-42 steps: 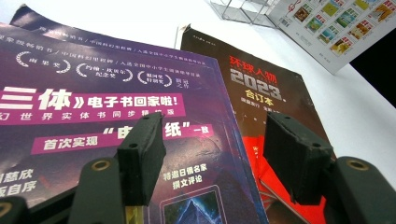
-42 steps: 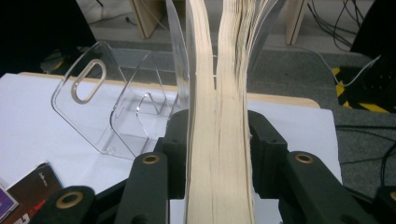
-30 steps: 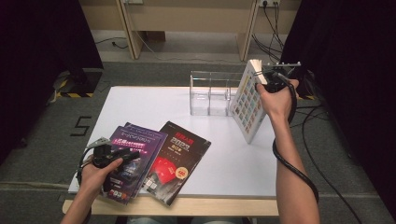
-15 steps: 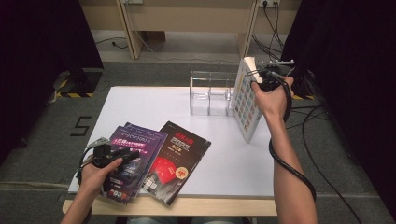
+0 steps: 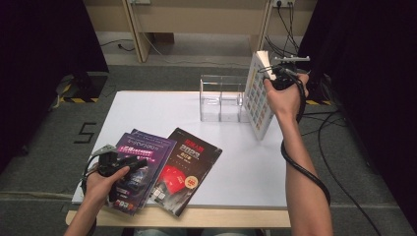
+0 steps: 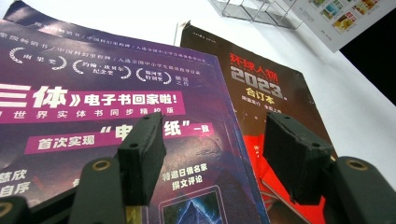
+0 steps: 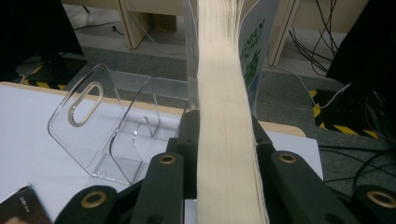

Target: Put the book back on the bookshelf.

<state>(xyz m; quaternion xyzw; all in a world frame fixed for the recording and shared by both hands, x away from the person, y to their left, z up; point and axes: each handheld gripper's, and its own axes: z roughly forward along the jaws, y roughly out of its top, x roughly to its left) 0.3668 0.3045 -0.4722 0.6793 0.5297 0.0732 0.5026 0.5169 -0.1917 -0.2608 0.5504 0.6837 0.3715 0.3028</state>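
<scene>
Right gripper point(image 5: 273, 73) clamps thick book point(image 5: 257, 96) at page edge, upright beside rack point(image 5: 221, 98); heavy, floppy, grip near spine. Left gripper point(image 6: 219, 154) jaws wide over magazines point(image 6: 93, 107), holding nothing.

black magazine point(image 5: 189, 169) lying flat on worktop point(image 5: 157, 110) | cables point(image 5: 344, 162) trailing over floor | power socket point(image 5: 281, 3) sitting on wall

The white book point(image 5: 258, 98) stands nearly upright on its lower corner at the right side of the white table point(image 5: 162, 110), just beside the clear acrylic rack point(image 5: 221, 98). Its cover shows a grid of small colourful pictures. In the right gripper view its thick block of cream pages point(image 7: 224, 140) runs straight up between the two black jaws, which press on both sides. The rack has several open slots, and they hold nothing.
</scene>
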